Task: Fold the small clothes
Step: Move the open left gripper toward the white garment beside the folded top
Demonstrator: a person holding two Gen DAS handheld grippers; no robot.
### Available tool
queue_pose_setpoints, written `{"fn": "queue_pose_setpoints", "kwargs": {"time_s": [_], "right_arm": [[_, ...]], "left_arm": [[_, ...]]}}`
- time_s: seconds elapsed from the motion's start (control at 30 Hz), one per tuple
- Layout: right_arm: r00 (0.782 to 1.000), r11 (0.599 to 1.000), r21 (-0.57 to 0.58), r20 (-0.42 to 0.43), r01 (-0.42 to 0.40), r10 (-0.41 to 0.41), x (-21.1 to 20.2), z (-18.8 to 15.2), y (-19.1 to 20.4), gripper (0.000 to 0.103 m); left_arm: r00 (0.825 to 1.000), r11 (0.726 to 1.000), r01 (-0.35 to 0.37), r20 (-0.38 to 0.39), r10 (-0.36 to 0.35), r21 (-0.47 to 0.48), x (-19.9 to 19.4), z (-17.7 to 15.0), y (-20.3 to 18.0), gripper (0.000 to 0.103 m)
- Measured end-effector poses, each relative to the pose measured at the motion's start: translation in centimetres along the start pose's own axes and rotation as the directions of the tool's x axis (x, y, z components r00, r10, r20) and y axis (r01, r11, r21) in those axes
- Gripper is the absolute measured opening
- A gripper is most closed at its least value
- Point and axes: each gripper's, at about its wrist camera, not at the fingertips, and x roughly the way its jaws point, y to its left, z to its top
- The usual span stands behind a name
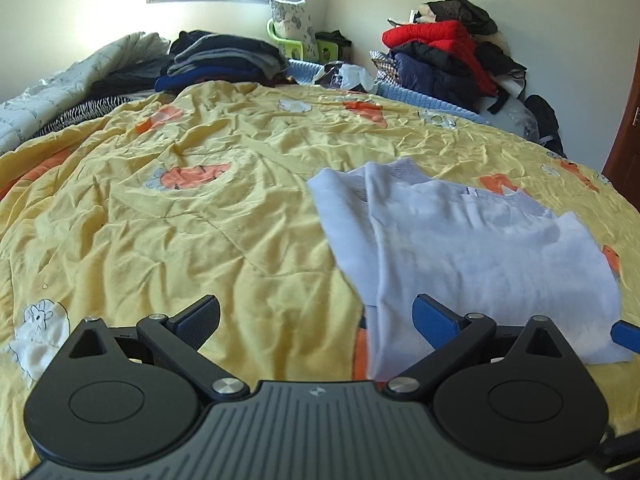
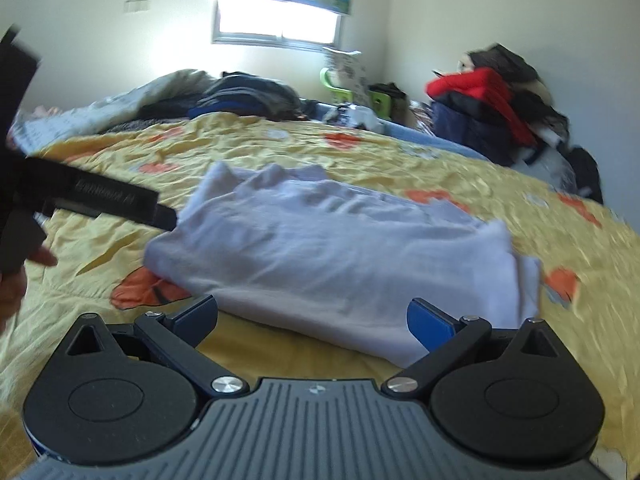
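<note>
A pale lavender small top [image 1: 460, 248] lies partly folded on the yellow quilt [image 1: 180, 232], its sides turned in. In the left wrist view it sits ahead and to the right; my left gripper [image 1: 318, 320] is open and empty, its right finger [image 1: 436, 318] over the garment's near edge. A blue fingertip of the right gripper [image 1: 626, 338] shows at the far right. In the right wrist view the top [image 2: 332, 248] lies straight ahead, and my right gripper [image 2: 312, 320] stands open and empty at its near edge. The left gripper [image 2: 160, 214] reaches the garment's left edge, held by a hand [image 2: 16, 280].
Folded dark clothes [image 1: 224, 60] are stacked at the bed's far side beside a rumpled grey duvet [image 1: 60, 92]. A heap with a red jacket [image 1: 436, 40] stands at the far right corner. A green chair [image 1: 296, 44] is under the window. A brown door [image 1: 624, 128] is at right.
</note>
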Motion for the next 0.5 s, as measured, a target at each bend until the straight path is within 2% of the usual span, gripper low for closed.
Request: {"fn": "queue_pose_setpoints", "kwargs": {"time_s": [0.13, 0.2, 0.3, 0.37, 0.5], "right_arm": [[1.0, 0.996, -0.094, 0.0, 0.0, 0.0, 0.9, 0.5, 2.0, 0.101], [1.0, 0.995, -0.102, -0.004, -0.002, 0.001, 1.2, 0.7, 2.3, 0.101], [1.0, 0.993, -0.115, -0.004, 0.005, -0.006, 1.3, 0.9, 2.7, 0.101], [1.0, 0.991, -0.13, -0.001, 0.008, -0.008, 1.2, 1.0, 2.9, 0.101], [1.0, 0.988, -0.154, -0.003, 0.014, -0.015, 0.9, 1.1, 3.3, 0.101]], "left_arm": [[0.999, 1.0, -0.019, -0.028, 0.018, -0.025, 0.7, 0.9, 0.7, 0.103], [0.995, 0.995, -0.099, -0.018, 0.099, -0.018, 0.8, 1.2, 0.3, 0.103], [0.982, 0.98, -0.19, -0.001, 0.19, 0.063, 1.1, 1.7, -0.9, 0.103], [0.98, 0.976, -0.197, -0.006, 0.199, 0.097, 1.3, 1.9, -1.4, 0.103], [0.981, 0.976, -0.192, -0.008, 0.194, 0.105, 1.6, 2.0, -1.8, 0.103]]}}
